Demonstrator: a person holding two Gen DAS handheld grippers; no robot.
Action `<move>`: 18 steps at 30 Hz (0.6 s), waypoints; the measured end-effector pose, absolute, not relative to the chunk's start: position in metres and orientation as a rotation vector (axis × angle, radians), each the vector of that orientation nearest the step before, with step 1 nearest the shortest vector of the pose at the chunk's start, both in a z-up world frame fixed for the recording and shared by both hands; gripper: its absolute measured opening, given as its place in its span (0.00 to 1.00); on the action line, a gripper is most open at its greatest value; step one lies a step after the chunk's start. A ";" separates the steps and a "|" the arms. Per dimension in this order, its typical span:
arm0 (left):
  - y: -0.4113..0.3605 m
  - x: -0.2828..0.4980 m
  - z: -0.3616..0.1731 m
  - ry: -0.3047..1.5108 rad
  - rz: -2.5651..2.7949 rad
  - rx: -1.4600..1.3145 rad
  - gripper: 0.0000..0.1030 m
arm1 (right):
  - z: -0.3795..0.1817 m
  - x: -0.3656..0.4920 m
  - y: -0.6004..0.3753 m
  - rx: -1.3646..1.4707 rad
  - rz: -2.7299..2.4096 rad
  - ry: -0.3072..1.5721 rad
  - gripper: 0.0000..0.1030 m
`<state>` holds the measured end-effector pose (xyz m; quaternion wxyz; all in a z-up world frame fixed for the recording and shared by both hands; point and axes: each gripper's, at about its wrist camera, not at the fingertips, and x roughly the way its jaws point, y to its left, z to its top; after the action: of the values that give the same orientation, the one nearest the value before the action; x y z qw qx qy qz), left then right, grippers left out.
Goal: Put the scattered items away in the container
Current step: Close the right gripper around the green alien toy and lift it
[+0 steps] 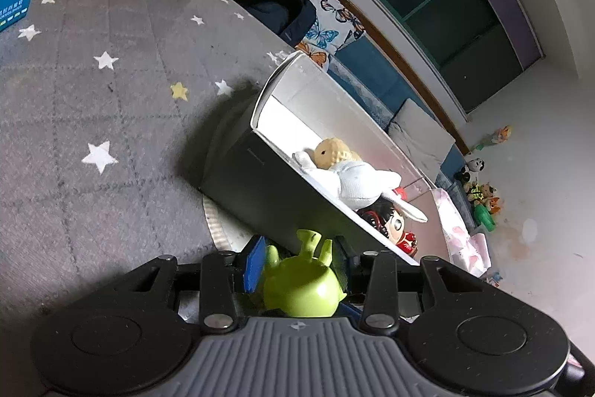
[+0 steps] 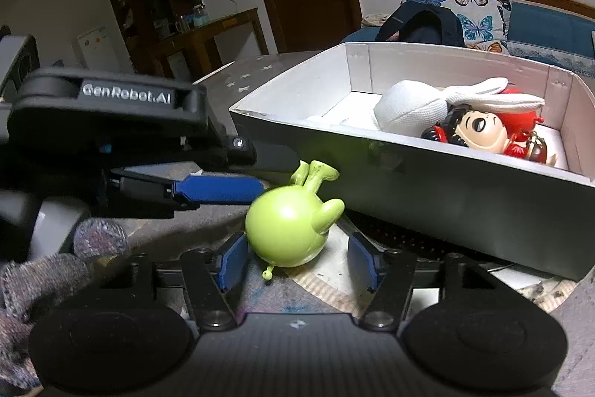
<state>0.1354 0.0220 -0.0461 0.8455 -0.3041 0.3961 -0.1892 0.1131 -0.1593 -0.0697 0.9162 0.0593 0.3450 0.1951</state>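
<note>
Here, in the left wrist view, the left gripper has its fingers closed on the green toy, just beside the box. In the right wrist view, the right gripper stands open around the same toy, which lies on the mat against the box wall.

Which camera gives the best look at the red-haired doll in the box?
The right wrist view: the red-haired doll shows its face and red outfit inside the box, lying under the white plush. The left wrist view shows the doll smaller, tilted and partly covered by the plush.
</note>
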 end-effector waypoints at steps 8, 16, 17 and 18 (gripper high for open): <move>0.021 0.136 -0.049 0.847 -0.402 -0.635 0.41 | -0.069 0.112 -0.159 0.136 0.420 0.711 0.47; 0.021 0.133 -0.050 0.841 -0.410 -0.628 0.41 | -0.069 0.110 -0.158 0.145 0.422 0.713 0.46; 0.021 0.133 -0.050 0.840 -0.411 -0.629 0.41 | -0.069 0.110 -0.158 0.148 0.422 0.714 0.46; 0.021 0.131 -0.050 0.839 -0.410 -0.632 0.41 | -0.069 0.110 -0.158 0.151 0.421 0.716 0.47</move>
<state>0.1310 0.0205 -0.0498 0.8451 -0.2996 0.3978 -0.1945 0.1103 -0.1581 -0.0692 0.9122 0.0734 0.3475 0.2043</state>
